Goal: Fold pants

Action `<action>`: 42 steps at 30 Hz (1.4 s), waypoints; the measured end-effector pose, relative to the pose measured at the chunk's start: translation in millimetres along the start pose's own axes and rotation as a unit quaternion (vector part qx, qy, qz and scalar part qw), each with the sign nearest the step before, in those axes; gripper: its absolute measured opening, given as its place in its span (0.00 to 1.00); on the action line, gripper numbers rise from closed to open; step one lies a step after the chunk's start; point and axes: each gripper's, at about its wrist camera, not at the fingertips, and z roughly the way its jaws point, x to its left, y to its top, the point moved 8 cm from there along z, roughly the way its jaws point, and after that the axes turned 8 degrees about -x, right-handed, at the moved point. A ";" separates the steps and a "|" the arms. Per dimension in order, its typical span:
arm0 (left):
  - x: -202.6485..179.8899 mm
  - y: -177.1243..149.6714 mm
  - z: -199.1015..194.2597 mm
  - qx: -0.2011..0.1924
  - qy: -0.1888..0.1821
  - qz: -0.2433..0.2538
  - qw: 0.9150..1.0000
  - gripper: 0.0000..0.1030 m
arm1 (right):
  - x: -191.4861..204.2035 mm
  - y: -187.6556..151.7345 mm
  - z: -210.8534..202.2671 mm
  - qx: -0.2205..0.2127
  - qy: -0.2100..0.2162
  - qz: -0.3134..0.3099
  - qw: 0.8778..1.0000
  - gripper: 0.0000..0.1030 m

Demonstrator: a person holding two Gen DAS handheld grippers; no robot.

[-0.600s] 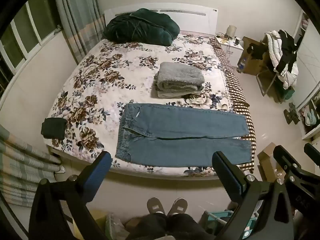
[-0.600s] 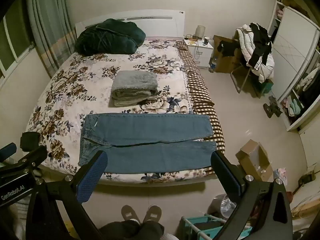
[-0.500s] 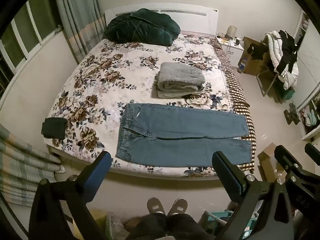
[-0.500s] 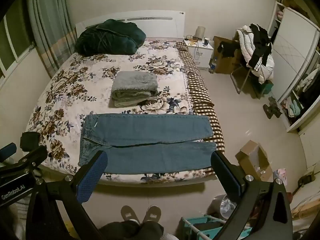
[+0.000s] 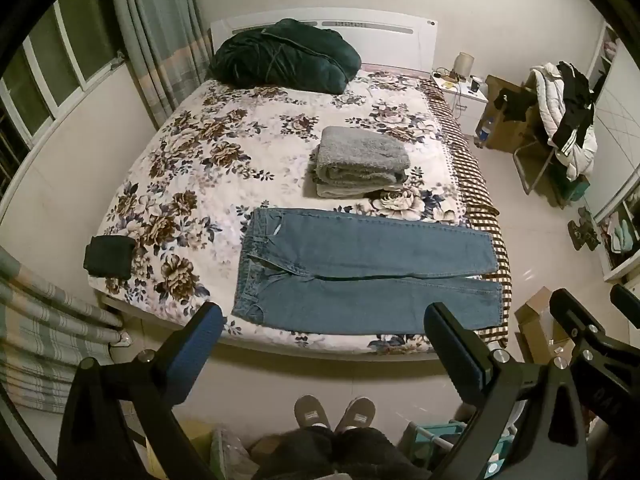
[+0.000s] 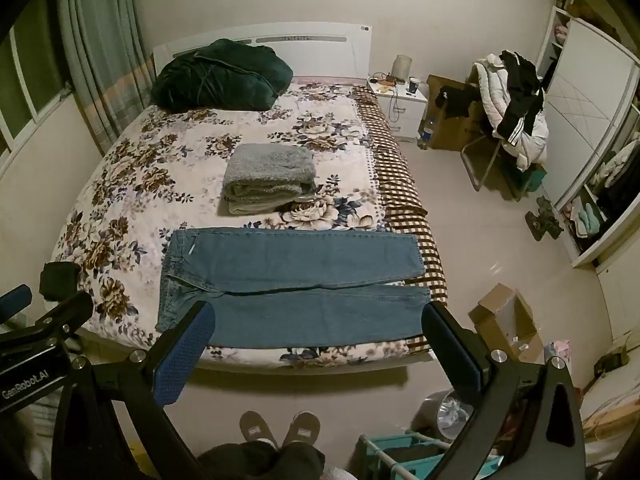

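Observation:
Blue jeans [image 5: 360, 272] lie flat and spread out across the near end of the floral bed [image 5: 224, 168], waist to the left, legs pointing right. They also show in the right wrist view [image 6: 292, 280]. My left gripper [image 5: 324, 328] is open and empty, held high above the floor in front of the bed's near edge. My right gripper [image 6: 316, 324] is open and empty too, at a similar height, to the right of the left one.
A folded grey blanket [image 5: 360, 160] lies mid-bed behind the jeans. A dark green duvet [image 5: 280, 56] sits at the headboard. A small black folded item [image 5: 108, 256] lies on the bed's left corner. A cardboard box [image 6: 504, 320] and teal rack [image 6: 408, 452] stand on the floor.
Both grippers have barely shifted; the views are almost the same. The jeans have not moved.

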 end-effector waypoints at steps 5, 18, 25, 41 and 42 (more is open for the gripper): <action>3.7 0.5 -5.1 0.000 -0.001 0.001 1.000 1.00 | 0.1 -0.8 0.7 0.001 0.001 0.001 1.000 1.00; 4.3 0.7 -8.8 0.001 0.000 -0.001 1.000 1.00 | -1.1 -2.4 -3.0 0.001 0.000 0.000 1.000 1.00; 6.6 -2.4 -8.6 0.001 0.001 0.000 1.000 1.00 | -1.3 -10.1 -3.4 0.003 0.001 -0.001 1.000 1.00; 6.6 -2.9 -7.2 0.001 0.000 -0.001 1.000 1.00 | -1.9 -13.1 -2.2 0.004 0.001 -0.004 1.000 1.00; 6.2 -2.7 -6.8 0.001 0.000 -0.002 1.000 1.00 | -1.5 -12.8 -2.5 0.004 0.001 -0.005 1.000 1.00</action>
